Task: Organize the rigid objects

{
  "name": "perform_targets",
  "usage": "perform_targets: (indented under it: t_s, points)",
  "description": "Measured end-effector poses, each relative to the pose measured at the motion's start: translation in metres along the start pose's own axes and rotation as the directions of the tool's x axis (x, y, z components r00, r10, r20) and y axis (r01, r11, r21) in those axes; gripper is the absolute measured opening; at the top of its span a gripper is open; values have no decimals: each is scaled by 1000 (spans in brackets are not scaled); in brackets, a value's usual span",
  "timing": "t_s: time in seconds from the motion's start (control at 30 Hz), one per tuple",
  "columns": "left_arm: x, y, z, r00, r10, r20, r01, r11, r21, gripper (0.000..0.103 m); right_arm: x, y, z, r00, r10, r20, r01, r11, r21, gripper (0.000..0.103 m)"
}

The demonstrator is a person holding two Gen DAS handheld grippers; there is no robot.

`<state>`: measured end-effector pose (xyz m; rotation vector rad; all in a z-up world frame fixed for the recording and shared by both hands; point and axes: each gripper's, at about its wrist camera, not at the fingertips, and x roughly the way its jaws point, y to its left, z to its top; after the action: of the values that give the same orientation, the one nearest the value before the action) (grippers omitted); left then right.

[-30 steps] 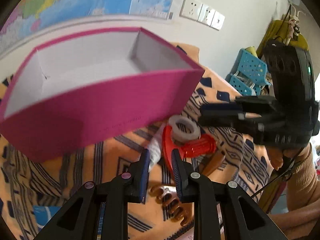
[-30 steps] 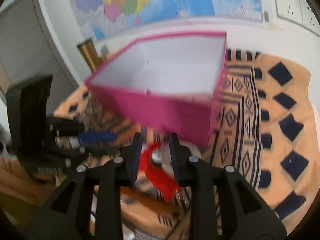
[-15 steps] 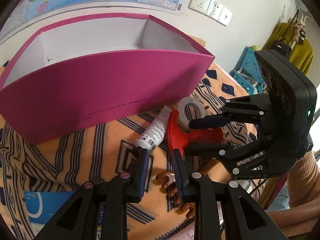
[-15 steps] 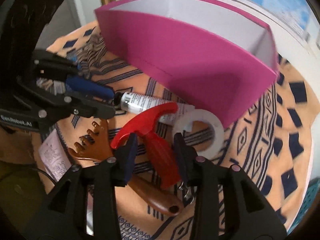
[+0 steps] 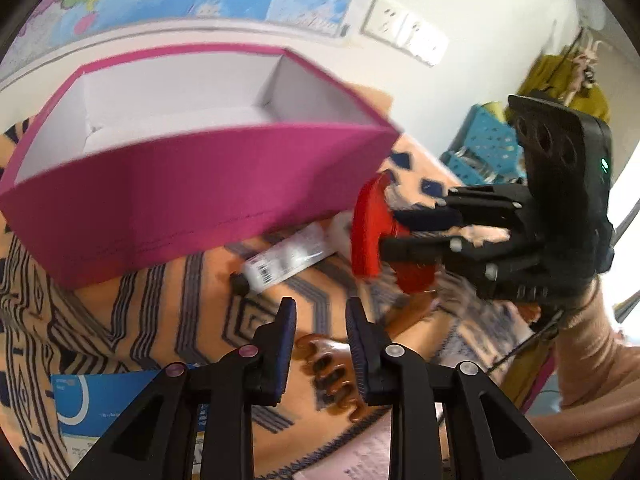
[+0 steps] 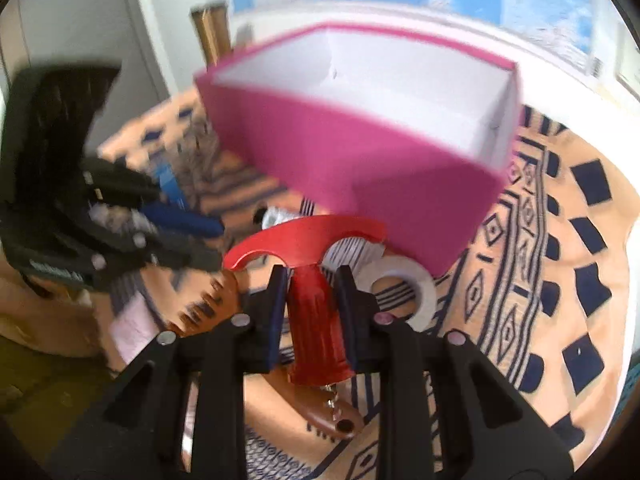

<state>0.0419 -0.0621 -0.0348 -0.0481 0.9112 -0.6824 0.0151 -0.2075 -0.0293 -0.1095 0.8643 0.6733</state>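
Note:
My right gripper [image 6: 311, 280] is shut on the ribbed handle of a red T-shaped tool [image 6: 312, 280] and holds it off the cloth, near the pink box [image 6: 360, 160], which is open with an empty white inside. In the left wrist view the right gripper [image 5: 416, 232] holds the red tool [image 5: 370, 232] beside the box [image 5: 180, 196]. My left gripper [image 5: 320, 316] is open and empty, low over the cloth above a brown wooden massager [image 5: 328, 372]. A white tube [image 5: 286, 260] lies in front of the box. A white tape roll [image 6: 404, 288] lies right of the tool.
An orange patterned cloth [image 6: 560, 280] covers the table. A blue booklet [image 5: 88, 400] and pink paper [image 5: 360, 456] lie near the front edge. Blue baskets [image 5: 484, 148] stand beyond the table. A map and wall sockets [image 5: 404, 36] are on the wall behind.
My right gripper closed on the red tool and lifted it off the cloth toward the box. My left gripper drew back slightly and stayed open.

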Motion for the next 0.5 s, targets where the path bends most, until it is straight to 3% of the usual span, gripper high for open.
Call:
perform_targets:
  t_s: [0.13, 0.23, 0.5]
  points:
    - [-11, -15, 12, 995, -85, 49, 83, 996, 45, 35, -35, -10, 13, 991, 15, 131, -28, 995, 94, 27]
    - [-14, -29, 27, 992, -95, 79, 88, 992, 93, 35, -49, -13, 29, 976, 35, 214, -65, 989, 134, 27]
    - [-17, -46, 81, 987, 31, 159, -60, 982, 177, 35, -58, -21, 81, 952, 33, 306, -83, 985, 152, 27]
